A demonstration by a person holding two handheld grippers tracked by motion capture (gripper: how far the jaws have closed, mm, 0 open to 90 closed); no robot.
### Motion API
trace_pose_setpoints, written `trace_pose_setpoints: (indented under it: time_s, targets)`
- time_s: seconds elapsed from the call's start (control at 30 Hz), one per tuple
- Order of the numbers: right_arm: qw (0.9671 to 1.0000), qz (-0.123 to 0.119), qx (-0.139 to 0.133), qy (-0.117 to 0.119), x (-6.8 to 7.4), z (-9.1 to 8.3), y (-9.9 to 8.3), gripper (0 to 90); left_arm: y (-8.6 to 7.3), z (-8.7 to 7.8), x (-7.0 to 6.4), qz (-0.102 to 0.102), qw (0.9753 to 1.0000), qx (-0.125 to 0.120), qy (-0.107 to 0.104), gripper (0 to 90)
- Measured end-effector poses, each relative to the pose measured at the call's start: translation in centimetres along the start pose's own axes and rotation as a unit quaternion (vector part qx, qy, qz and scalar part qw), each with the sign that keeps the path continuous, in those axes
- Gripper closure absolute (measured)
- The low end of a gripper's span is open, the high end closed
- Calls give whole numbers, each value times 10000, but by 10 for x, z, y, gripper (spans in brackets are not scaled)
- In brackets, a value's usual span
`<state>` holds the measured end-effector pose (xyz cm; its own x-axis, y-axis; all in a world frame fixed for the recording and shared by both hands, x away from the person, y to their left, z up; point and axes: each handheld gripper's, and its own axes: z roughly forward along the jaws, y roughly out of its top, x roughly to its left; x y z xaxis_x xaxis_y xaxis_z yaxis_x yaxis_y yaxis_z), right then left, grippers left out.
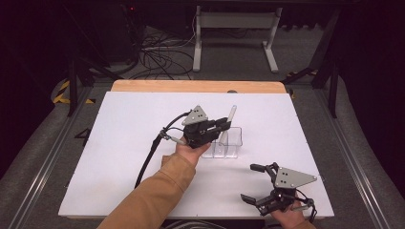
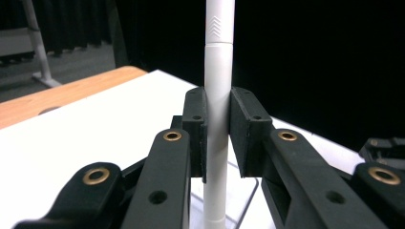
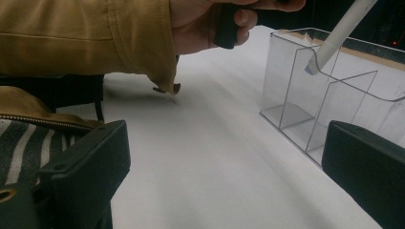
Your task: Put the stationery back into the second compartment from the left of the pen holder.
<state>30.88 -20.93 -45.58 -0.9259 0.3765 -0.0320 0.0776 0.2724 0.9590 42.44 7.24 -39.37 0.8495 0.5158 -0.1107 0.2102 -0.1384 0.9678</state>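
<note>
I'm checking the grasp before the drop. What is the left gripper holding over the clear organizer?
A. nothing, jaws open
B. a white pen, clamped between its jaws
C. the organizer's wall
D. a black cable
B: in the left gripper view, the left gripper has its jaws closed on the white pen, above the clear organizer.

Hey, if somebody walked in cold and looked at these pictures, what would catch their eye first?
Probably the white pen, gripped between the jaws of the left gripper near the middle of the table, with its lower end just inside the clear plastic organizer. Next, the right gripper at the near right corner of the white table, jaws spread wide and holding nothing.
</note>
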Motion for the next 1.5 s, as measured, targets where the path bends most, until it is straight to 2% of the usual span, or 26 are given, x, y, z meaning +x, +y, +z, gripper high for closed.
trace_pose_setpoints:
  time_s: [0.27,0.37,0.4,0.47,0.57,0.7,0.97,1.27,1.37,1.5]
  targets:
    - [10000,-16,2,31,-1,3,1,29,-3,-5,-5,160,9994,291,97,776]
    - [10000,-15,-5,43,-2,4,1,29,-4,-7,-6,171,9990,419,62,766]
    - [10000,-19,-8,43,-2,4,1,29,-4,-9,-6,176,9990,407,73,725]
    - [10000,-22,-10,44,-2,4,2,29,-4,-13,-7,314,9986,397,153,574]
    - [10000,-11,-9,41,-3,4,2,28,-3,-20,-9,564,9969,412,363,468]
    - [10000,-14,-22,26,-3,4,2,28,1,-30,-15,686,9961,367,427,370]
    - [10000,1,0,15,-2,5,1,28,10,-54,-29,923,9947,266,358,236]
    - [10000,-2,4,-4,-2,4,1,28,14,-68,-32,939,9948,240,305,177]
    - [10000,7,0,-18,-2,4,1,28,14,-74,-32,879,9950,275,379,138]
    - [10000,6,12,-37,-2,3,1,28,12,-90,-33,900,9945,296,456,60]
